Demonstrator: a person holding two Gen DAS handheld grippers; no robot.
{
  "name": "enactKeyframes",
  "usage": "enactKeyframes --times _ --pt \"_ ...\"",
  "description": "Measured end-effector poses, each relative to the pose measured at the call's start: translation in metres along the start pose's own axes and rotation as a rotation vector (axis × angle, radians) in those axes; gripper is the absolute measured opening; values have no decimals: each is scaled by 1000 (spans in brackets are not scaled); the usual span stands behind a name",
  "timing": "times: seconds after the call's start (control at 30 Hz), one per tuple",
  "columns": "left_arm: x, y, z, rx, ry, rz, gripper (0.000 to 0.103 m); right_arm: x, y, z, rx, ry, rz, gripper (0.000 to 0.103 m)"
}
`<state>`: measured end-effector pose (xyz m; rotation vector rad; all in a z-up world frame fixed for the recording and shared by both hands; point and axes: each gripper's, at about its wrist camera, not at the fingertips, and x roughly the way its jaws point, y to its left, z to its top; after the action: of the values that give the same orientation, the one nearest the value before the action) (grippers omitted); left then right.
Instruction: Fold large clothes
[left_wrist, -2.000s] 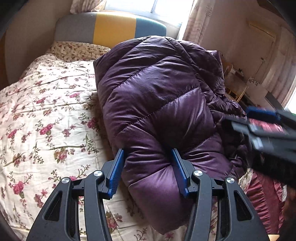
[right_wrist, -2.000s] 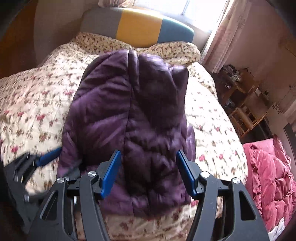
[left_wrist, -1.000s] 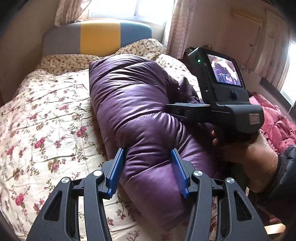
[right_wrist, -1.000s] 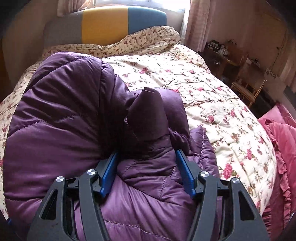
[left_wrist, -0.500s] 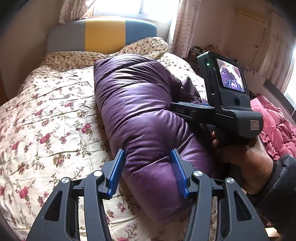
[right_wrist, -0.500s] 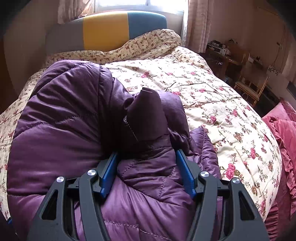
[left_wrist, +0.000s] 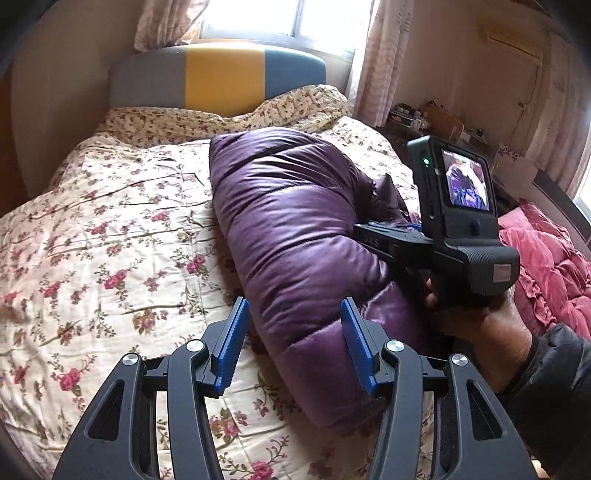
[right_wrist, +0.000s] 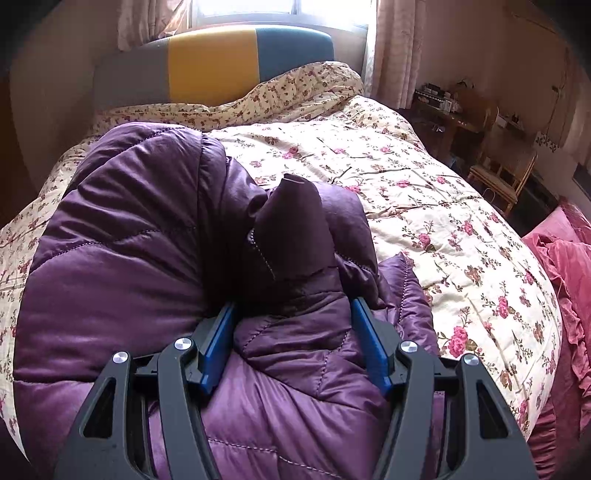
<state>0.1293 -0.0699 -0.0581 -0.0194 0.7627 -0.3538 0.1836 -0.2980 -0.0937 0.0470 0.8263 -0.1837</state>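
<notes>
A purple puffer jacket (left_wrist: 295, 236) lies folded into a thick bundle on the floral bed (left_wrist: 110, 229). My left gripper (left_wrist: 293, 328) is open, hovering just above the bundle's near end, jaws apart on either side of it. In the right wrist view the jacket (right_wrist: 122, 258) fills the left and centre, with a dark purple sleeve or collar part (right_wrist: 295, 232) sticking up. My right gripper (right_wrist: 293, 325) is wide open, its jaws straddling a crumpled fold of the jacket. The right gripper's body (left_wrist: 458, 221) rests against the bundle's right side in the left wrist view.
A grey, yellow and blue headboard (left_wrist: 221, 74) stands at the far end under a bright window. A pink-red quilt (left_wrist: 546, 266) lies off the bed's right edge. A wooden chair (right_wrist: 506, 177) and a cluttered shelf (right_wrist: 443, 99) stand at the right.
The jacket bundle has come down from a raised drape to lie flat on the bed. My left gripper has backed off slightly. My right gripper has moved onto the bundle's right side and stays there.
</notes>
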Motion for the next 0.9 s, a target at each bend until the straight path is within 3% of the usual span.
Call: enactKeyframes --times 0.5,0.7,0.9 --pt "13 9 33 -19 3 2 51 -22 -7 2 17 19 47 63" --pt "33 24 63 -83 30 -1 51 -49 -14 -12 3 3 80 65" --pt "54 38 94 -116 34 15 51 -67 -20 -20 -15 27 84 60"
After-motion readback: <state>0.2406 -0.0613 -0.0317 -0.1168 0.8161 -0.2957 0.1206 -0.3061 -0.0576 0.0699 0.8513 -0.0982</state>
